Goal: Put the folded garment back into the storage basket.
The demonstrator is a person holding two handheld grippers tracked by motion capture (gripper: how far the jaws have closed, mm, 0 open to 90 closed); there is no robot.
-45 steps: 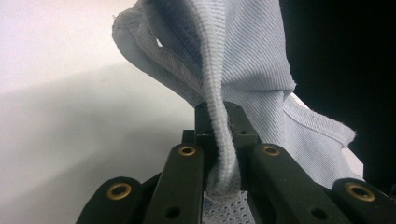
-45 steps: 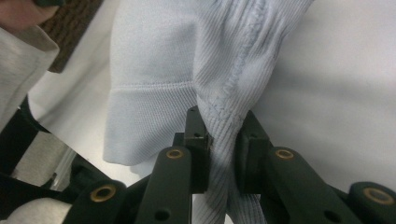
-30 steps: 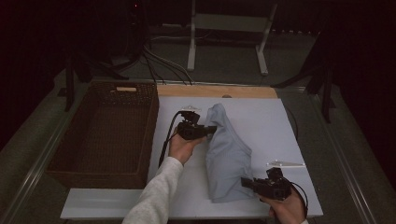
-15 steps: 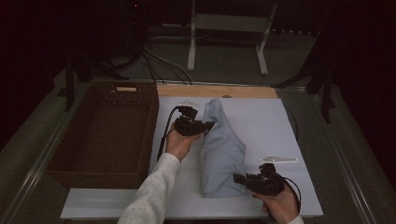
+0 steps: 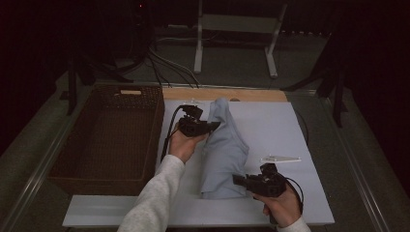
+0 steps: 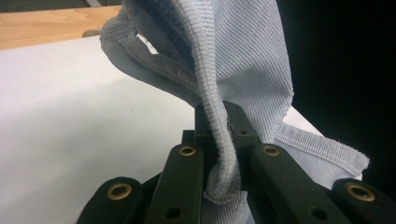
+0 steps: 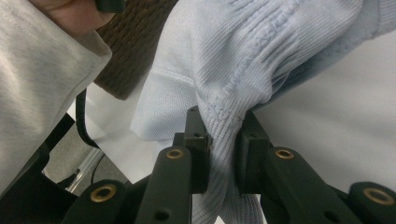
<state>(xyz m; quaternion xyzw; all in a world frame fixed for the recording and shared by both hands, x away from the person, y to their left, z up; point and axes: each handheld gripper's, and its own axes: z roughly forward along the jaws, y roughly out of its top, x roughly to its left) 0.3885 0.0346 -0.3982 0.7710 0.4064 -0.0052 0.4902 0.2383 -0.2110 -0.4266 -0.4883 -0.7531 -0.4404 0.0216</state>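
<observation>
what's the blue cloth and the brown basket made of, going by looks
Blue cloth: looks like a soft ribbed knit, probably cotton-like, matte; fine parallel ribs and a stitched hem show, and it folds limply between both grippers' jaws. Brown basket: seems woven wicker or a similar fibre; its walls show a coarse braided texture, dull brown.

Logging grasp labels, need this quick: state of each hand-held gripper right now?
Left hand-held gripper: closed on a fold of the light blue garment.
Right hand-held gripper: closed on the same garment's ribbed edge.
</observation>
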